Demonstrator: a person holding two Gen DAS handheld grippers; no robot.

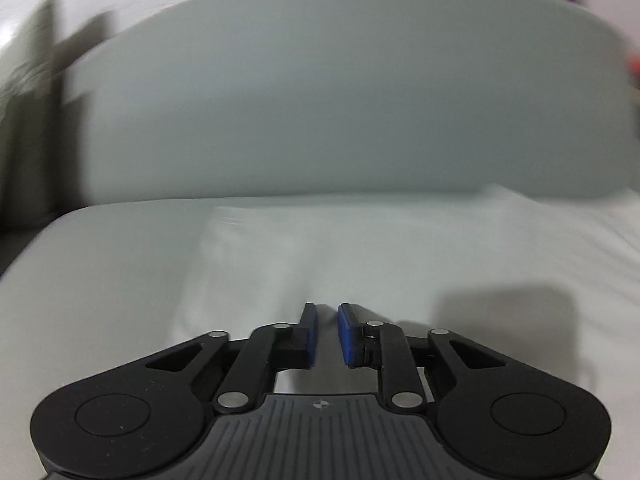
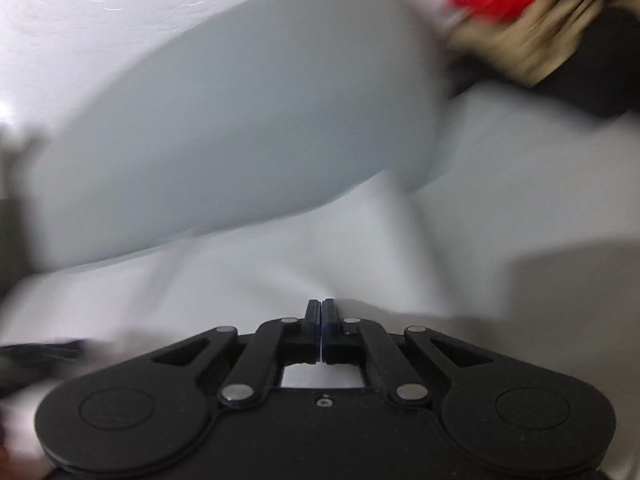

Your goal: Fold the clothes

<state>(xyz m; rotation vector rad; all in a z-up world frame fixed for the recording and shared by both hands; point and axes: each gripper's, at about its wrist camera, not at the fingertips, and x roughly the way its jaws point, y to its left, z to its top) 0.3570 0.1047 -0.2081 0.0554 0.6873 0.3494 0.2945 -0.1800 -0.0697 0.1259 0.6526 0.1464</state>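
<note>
A white garment [image 1: 360, 248] lies spread over a pale grey sofa seat [image 1: 100, 260], with soft creases running towards the camera. My left gripper [image 1: 325, 308] hovers low over it; its blue pads [image 1: 347, 336] stand a little apart and only the cloth beneath shows in the gap. In the right wrist view the same white garment [image 2: 280, 272] fills the lower middle. My right gripper [image 2: 322, 302] is shut, pads together, right at a crease of the cloth. I cannot tell whether any fabric is pinched between them. Both views are motion-blurred.
The grey back cushion [image 1: 320, 100] rises behind the seat, also seen in the right wrist view [image 2: 240, 120]. A pile of red, tan and black clothes [image 2: 540, 32] lies at the upper right. A dark blurred object [image 2: 36, 356] sits at the left edge.
</note>
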